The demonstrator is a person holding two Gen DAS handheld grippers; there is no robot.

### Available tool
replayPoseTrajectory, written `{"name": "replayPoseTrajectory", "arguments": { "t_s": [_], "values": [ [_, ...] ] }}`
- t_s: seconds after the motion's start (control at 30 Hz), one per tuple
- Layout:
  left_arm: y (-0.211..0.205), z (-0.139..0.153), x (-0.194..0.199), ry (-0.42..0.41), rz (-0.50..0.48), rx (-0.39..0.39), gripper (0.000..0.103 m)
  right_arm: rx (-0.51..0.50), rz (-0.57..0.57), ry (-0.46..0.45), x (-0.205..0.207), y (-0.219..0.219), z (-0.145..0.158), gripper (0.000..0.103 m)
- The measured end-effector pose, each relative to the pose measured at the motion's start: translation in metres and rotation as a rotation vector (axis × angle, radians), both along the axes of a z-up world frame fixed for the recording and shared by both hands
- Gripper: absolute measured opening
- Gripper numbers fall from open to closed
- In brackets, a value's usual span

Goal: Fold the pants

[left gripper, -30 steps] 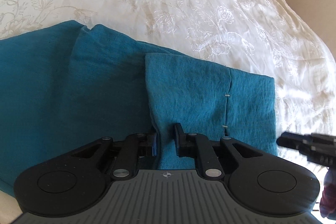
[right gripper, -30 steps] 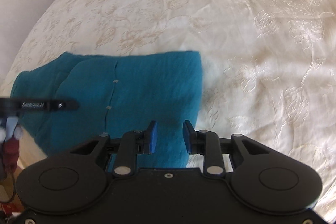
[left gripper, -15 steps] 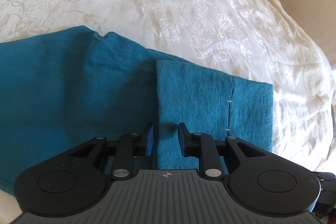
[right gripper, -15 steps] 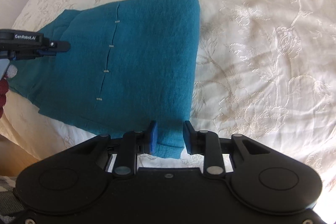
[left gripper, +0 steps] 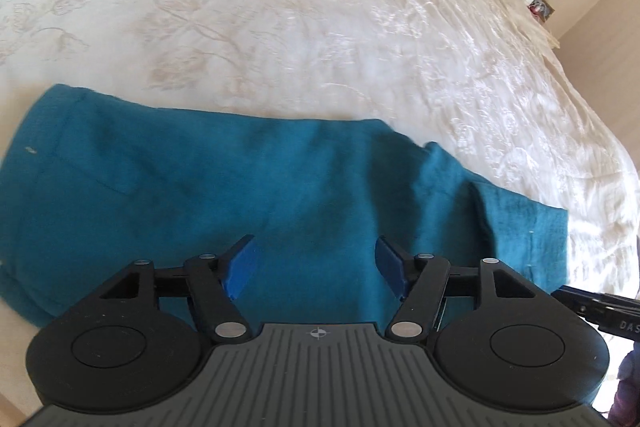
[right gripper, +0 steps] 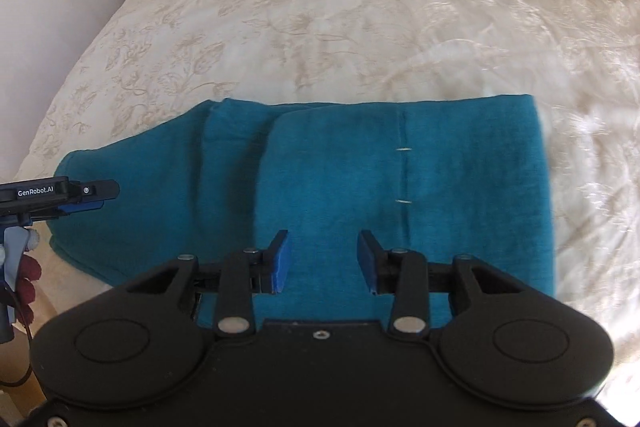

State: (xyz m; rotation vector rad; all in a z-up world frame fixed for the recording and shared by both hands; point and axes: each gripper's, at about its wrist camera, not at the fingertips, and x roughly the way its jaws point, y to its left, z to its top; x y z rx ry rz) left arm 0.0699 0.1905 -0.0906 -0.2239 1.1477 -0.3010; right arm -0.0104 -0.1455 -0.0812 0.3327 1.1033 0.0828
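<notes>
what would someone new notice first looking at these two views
The teal pants stand out first, lying partly folded near the edge of a cream embroidered bedspread that fills the rest of both views. Next come the two black tools with blue pads: the left tool and right tool both hang open over the fabric, gripping nothing.

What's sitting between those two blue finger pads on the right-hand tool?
Only the teal pants, seen behind the open right gripper in the right wrist view; nothing is pinched.

The teal pants run behind the left tool, near edge hidden.
</notes>
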Motion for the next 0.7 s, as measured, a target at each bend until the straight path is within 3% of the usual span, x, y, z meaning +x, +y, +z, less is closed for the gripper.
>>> {"name": "replayPoseTrajectory", "arguments": {
  "t_s": [0.23,0.4,0.57,0.7],
  "values": [
    [0.094,0.004,-0.006,0.006,0.114,0.021,0.064,0.048,0.114,-0.022,0.033,0.087,-0.003,0.049],
    [0.133,0.000,-0.012,0.026,0.178,0.004,0.065,0.043,0.198,-0.019,0.046,0.132,-0.003,0.049],
    [0.154,-0.006,-0.021,0.054,0.219,-0.003,0.065,-0.004,0.423,-0.044,0.061,0.194,-0.001,0.051],
    [0.173,-0.005,-0.028,0.079,0.268,0.036,0.065,-0.017,0.600,-0.084,0.072,0.255,-0.004,0.050]
  ]
}}
